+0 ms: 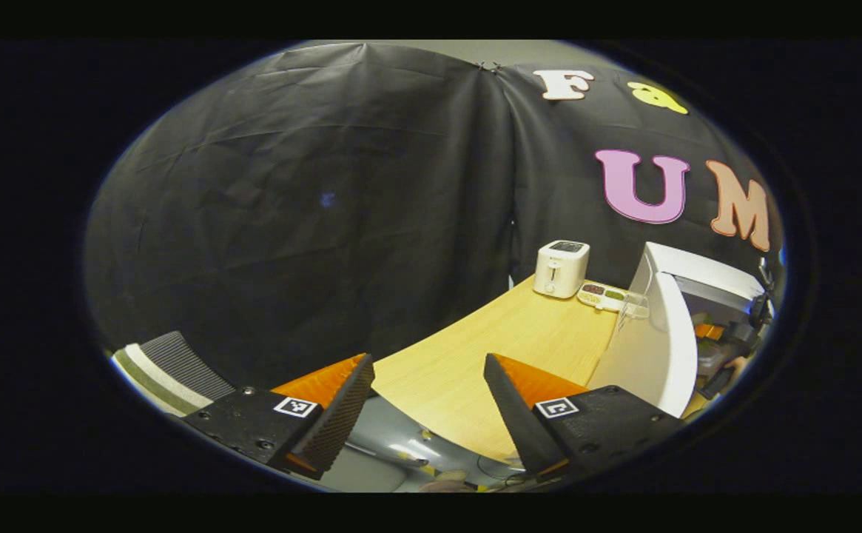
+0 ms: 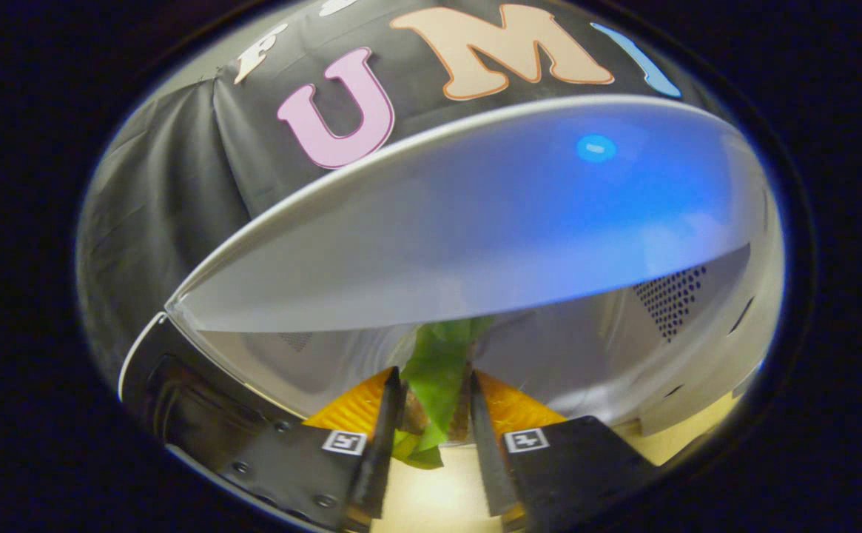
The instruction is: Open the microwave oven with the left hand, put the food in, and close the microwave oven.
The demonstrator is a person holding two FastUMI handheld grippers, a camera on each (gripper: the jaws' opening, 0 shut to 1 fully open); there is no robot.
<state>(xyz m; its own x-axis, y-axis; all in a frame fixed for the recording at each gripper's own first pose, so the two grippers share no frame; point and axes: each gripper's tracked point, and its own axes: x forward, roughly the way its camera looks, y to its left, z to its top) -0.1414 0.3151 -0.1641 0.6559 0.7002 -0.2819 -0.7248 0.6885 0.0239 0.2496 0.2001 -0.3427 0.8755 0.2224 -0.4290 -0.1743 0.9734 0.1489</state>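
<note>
Counter (image 1: 475, 355): light wood top, carrying the microwave oven at its far right end as the left gripper view shows it.
Microwave oven (image 1: 697, 274): white body, seen from the side in the left gripper view; in the right gripper view its pale cavity opens straight ahead, with a perforated vent patch on the inner right wall.
Microwave door (image 1: 649, 348): swung wide open, standing out from the oven toward the camera in the left gripper view; in the right gripper view its dark inner face sits to the left of the cavity.
Toaster (image 1: 561, 268): white, upright, on the counter just left of the microwave oven and behind the open door's edge.
Tray (image 1: 604, 296): small, divided, with bits of colour in its compartments — between the toaster and the oven.
Left gripper (image 1: 429, 392): fingers spread wide with nothing between them, held off the near edge of the counter, well apart from the oven.
Right gripper (image 2: 434, 414): fingers drawn close together, both pressing on the food.
Food (image 2: 434, 370): green and leafy, clamped upright between those fingers — right at the mouth of the oven cavity.
</note>
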